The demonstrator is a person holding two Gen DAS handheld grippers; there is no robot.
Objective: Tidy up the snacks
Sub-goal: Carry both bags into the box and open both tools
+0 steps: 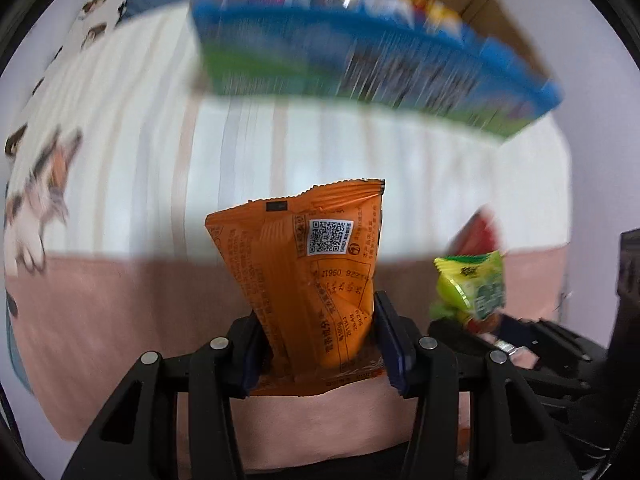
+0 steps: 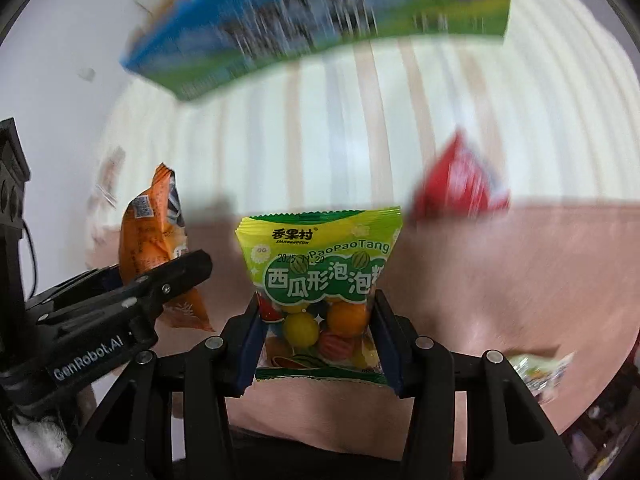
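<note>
Both wrist cameras ride close above the bed, sharing the blue box (image 1: 360,48) at 12 o'clock.

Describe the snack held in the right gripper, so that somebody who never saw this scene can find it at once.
Start at the big blue box at the back of the striped cloth, then come down to the right gripper. Between its fingers stands a green and yellow packet with a clear window showing coloured balls. The left gripper's orange packet has no window.
</note>
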